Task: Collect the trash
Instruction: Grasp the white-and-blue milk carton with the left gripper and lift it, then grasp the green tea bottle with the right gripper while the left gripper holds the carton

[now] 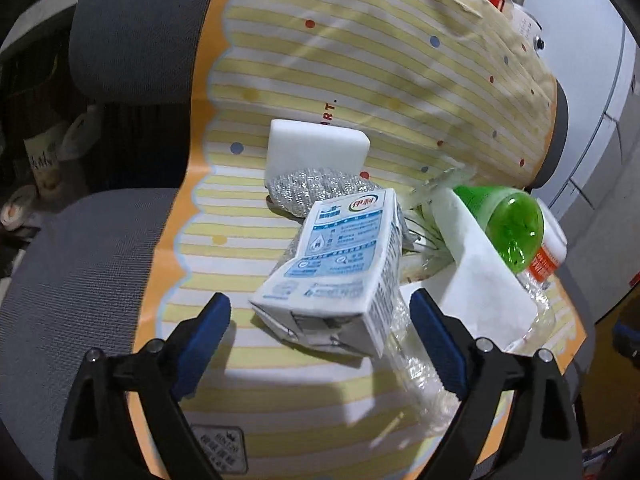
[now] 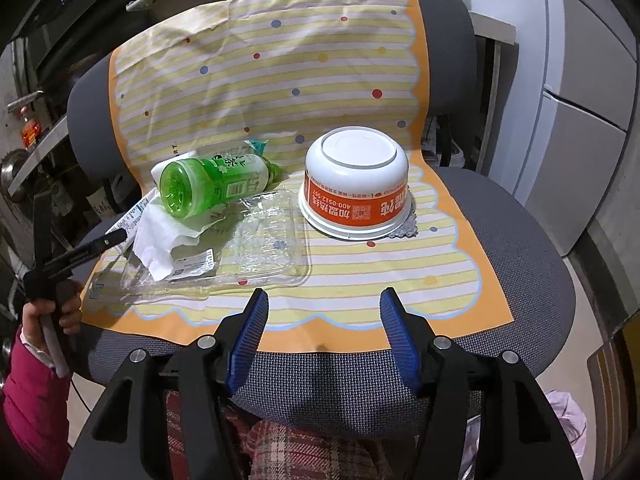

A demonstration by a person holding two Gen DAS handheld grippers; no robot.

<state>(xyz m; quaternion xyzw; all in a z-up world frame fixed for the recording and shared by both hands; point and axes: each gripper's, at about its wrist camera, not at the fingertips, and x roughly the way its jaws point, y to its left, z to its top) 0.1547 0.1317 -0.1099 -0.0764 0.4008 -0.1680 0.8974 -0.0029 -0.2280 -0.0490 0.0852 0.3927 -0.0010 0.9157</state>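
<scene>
Shown from the left wrist view, left to right: grey mesh chair (image 1: 72, 264); striped, dotted mat (image 1: 360, 60) draped over seat and backrest; white sponge block (image 1: 316, 146) resting against a silvery scouring pad (image 1: 304, 192); blue-and-white milk carton (image 1: 340, 272), tilted, lying between the fingers of the left gripper (image 1: 320, 324). Its blue pads stand spread wide on either side of the carton (neither pad presses it). Right of the carton: white tissue (image 1: 484, 276), then a green bottle (image 1: 512, 228) lying on its side with its base toward the camera.

From the right wrist view, left to right: a hand (image 2: 60, 312) in a pink sleeve holding the left gripper's handle at the chair's edge; the tissue (image 2: 160, 232) lying on a clear plastic tray (image 2: 268, 248); the green bottle (image 2: 212, 188) lying on the tissue; an upturned white-and-orange instant-food bowl (image 2: 356, 188) standing on the mat (image 2: 280, 80), well apart from the tray's contents. The right gripper (image 2: 324, 336) hovers over the seat's front edge, jaws parted with nothing between them (pads clear of every item). A pale plastic bag (image 2: 568, 420) shows at lower right, beside the chair (image 2: 532, 280).
</scene>
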